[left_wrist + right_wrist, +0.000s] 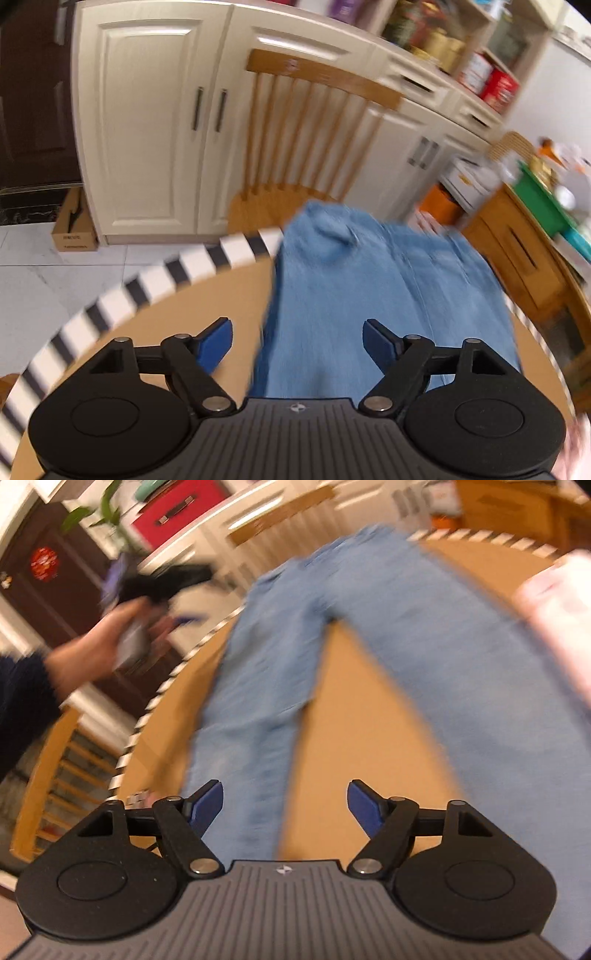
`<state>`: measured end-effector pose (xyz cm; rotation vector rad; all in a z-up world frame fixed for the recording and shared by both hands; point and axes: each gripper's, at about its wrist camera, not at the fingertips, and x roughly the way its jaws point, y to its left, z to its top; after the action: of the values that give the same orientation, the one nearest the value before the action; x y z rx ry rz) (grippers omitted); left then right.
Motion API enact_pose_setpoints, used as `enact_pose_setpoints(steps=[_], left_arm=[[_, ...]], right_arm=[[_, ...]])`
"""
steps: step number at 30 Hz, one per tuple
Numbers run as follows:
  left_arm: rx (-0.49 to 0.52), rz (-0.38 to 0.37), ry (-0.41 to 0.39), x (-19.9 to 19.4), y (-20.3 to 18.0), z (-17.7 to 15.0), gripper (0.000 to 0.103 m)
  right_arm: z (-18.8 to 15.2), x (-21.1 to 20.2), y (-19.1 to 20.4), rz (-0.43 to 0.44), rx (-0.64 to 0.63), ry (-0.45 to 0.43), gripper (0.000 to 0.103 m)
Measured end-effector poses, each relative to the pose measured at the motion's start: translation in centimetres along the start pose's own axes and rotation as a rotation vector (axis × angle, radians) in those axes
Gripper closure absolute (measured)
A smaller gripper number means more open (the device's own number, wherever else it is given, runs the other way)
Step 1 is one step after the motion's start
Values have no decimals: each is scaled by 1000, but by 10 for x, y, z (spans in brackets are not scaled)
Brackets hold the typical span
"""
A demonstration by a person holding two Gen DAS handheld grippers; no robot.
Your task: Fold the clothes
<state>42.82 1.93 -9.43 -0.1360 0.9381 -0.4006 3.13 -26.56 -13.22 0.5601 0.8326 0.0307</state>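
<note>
Garment: a pair of light blue denim jeans lies spread flat on the tabletop, the two legs splayed apart in a V with bare wood between them, as the right wrist view shows.
Waistband: it reaches the far edge of the tabletop, beside the wooden spindle-back chair, and in the left wrist view a bunched fold of the jeans rises at that edge.
Table: a round tan wooden table with a black-and-white striped band running along its rim.
Left gripper: the black two-finger left gripper with blue pads hangs over one denim leg near the near edge; its fingers are spread wide and released, with nothing between the pads.
Left gripper from the other side: in the right wrist view the left gripper appears as a blurred black shape, gripped by a bare hand with a dark sleeve, above the left edge of the tabletop.
Right gripper: the matching black right gripper with blue pads hovers above the lower end of the leg on the left of its view; its fingers are also parted and released, grasping nothing.
Contact: whether either gripper touches the denim cannot be told.
Pink item: a blurred pale pink shape sits at the right edge of the tabletop, just beside the other leg.
Background: cream cabinet doors stand behind the chair, and a small cardboard box rests on the tiled floor.
Sharpness: both views are motion-blurred.
</note>
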Motion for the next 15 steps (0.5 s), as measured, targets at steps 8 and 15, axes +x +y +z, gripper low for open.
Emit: enact_pose_setpoints(steps=[8, 15], left_arm=[[-31, -182, 123, -109, -51, -143, 23], [-120, -164, 138, -174, -165, -295, 20]], right_arm=[[3, -114, -127, -147, 81, -47, 55], [0, -131, -216, -4, 127, 64, 55]])
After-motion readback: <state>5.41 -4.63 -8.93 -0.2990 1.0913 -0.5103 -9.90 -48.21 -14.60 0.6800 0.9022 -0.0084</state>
